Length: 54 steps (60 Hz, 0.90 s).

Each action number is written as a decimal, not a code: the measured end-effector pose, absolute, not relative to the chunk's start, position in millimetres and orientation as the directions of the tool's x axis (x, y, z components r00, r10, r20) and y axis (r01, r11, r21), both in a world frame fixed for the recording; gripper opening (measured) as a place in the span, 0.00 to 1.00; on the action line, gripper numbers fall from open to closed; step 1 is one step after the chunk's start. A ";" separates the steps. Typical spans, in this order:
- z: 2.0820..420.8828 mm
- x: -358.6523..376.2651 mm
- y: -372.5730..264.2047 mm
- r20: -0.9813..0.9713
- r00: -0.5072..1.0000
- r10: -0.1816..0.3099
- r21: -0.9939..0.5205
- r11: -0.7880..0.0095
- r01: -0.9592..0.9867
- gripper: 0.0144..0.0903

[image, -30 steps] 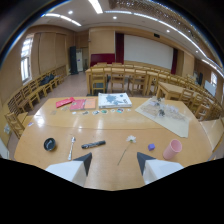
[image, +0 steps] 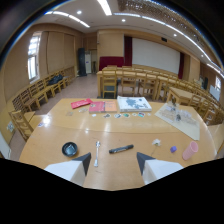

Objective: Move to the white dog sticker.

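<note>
**Classroom table in view, gripper holding high on the approach**

Wooden chairs and tables fill a big hall, a white projection screen [image: 155, 54] glows on the far wall, and we're looking down over a broad wooden table [image: 50, 145]. The gripper [image: 114, 161] hovers above the near edge, its two white fingers spread apart with nothing between them but bare tabletop.

Just ahead of the fingers lies a black marker [image: 121, 148], with a white pen [image: 97, 150] beside it and a round black dish [image: 69, 148] further off to that side. On the other side sit a small white object [image: 156, 142], a small purple piece [image: 173, 149] and a pink cup [image: 190, 149]. Well beyond, past mid-table, runs a row of small stickers [image: 123, 115], with red and pink books [image: 95, 105] and a white printed sheet [image: 133, 103] behind them.

Where's the white dog sticker? Most likely in that row, but the stickers are too small to say which one it is. So my read: this is the approach step, early on. The next move calls for travelling forward over the marker and dropping toward the row until the dog can be picked out.

Any writing? None readable — the sheet's print and the stickers stay illegible.
</note>
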<state>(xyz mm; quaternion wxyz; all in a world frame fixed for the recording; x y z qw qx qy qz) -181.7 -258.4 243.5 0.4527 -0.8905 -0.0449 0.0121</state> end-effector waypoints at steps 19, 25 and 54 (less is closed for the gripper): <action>200.1 -273.0 -120.3 -0.018 0.990 0.139 -0.812 -0.580 0.067 0.95; 175.6 -293.4 -60.3 -0.030 0.991 0.129 -0.809 -0.586 0.052 0.95; 55.6 -356.7 106.6 -0.064 0.993 0.095 -0.769 -0.639 0.012 0.94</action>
